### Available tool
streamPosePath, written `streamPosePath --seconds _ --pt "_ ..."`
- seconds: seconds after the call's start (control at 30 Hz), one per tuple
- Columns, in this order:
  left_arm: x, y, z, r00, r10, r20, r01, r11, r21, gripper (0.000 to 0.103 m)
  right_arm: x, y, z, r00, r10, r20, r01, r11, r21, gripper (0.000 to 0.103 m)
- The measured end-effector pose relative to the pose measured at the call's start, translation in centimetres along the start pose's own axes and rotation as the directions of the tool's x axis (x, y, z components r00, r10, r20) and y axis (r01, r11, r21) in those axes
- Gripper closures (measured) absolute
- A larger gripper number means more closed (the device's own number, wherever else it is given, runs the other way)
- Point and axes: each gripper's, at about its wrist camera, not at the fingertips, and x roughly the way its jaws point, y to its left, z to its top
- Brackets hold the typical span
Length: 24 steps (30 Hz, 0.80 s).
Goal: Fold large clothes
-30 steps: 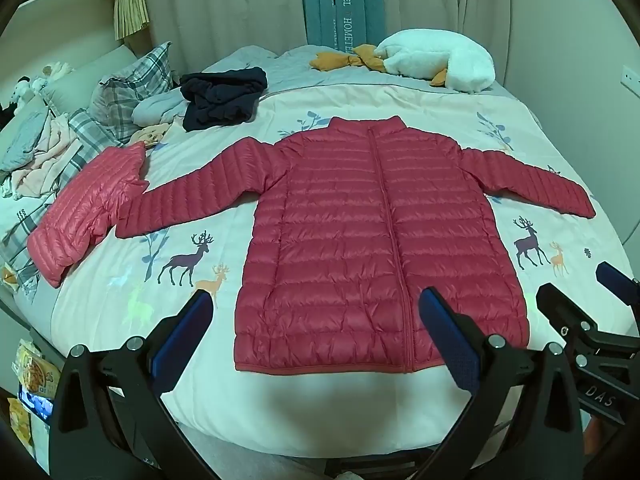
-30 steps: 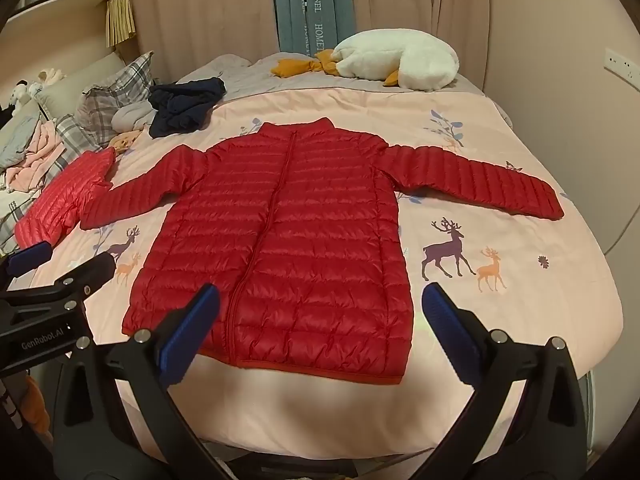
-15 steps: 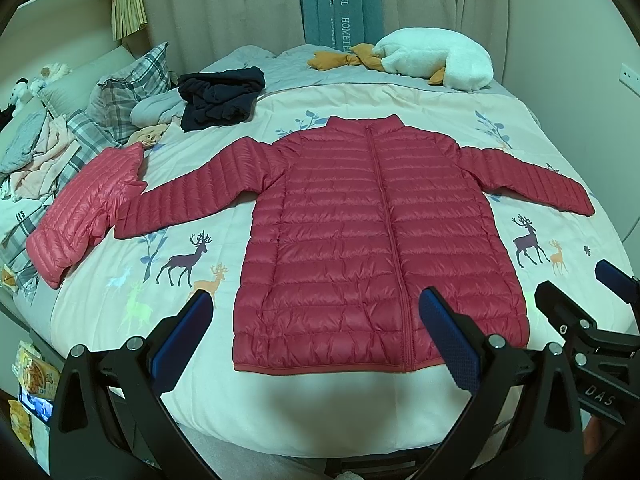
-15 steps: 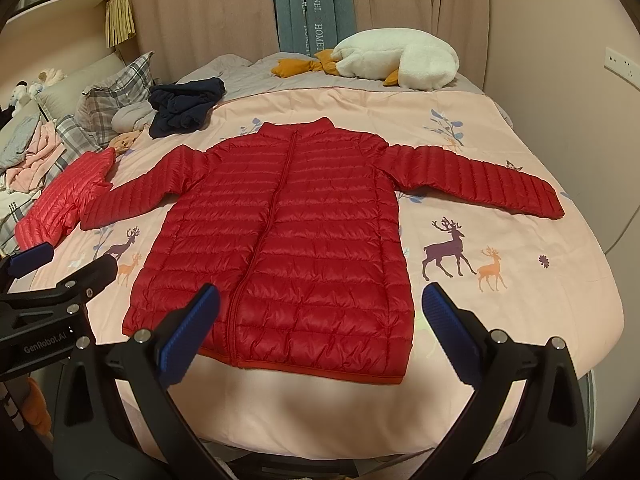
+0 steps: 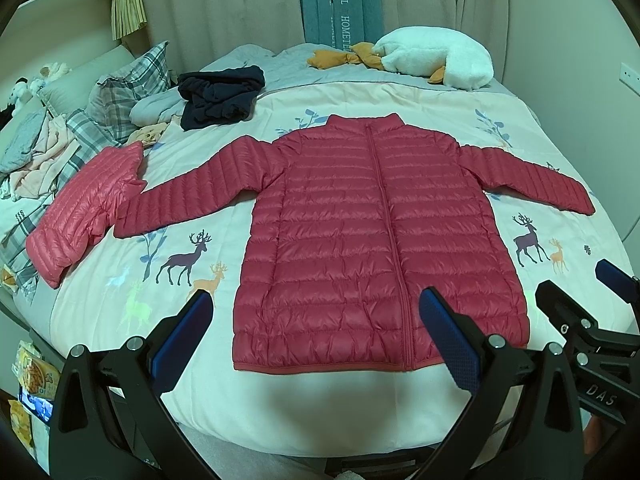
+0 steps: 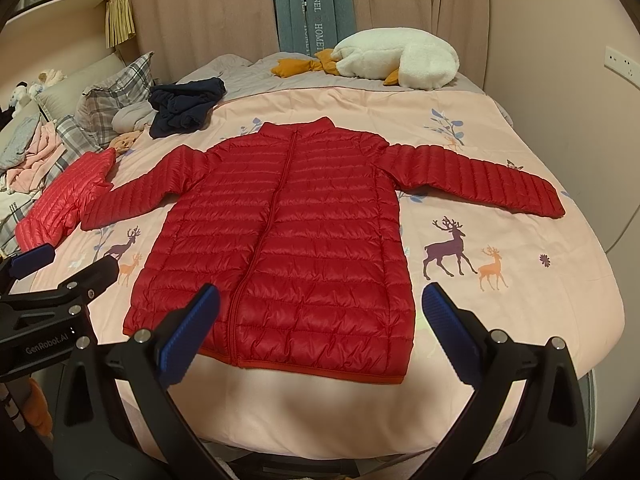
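Bed with pale deer-print quilt point(image 5: 168, 184). Left tool point(image 5: 316, 332) and right tool point(image 6: 320, 320) both gape wide at the near edge, empty. Beyond: red quilted puffer jacket point(image 6: 288, 240) flat, zipped, sleeves outspread. Far: white plush goose point(image 6: 400, 58).

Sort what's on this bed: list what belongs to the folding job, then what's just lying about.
For the job:
- red puffer jacket, spread flat, zipped, sleeves out
- left gripper, open, empty
- right gripper, open, empty

Lying about:
- folded pink puffer jacket
- dark navy garment
- white plush goose
- plaid pillows
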Motion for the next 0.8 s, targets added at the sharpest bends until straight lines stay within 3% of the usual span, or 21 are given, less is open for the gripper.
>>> streamPosePath --seconds 0.8 --pt "0.18 -0.01 -0.13 1.0 -0.003 -0.005 0.003 1.0 0.004 0.001 0.04 -0.09 -0.1 1.0 0.002 -0.001 -0.002 1.0 0.002 0.002"
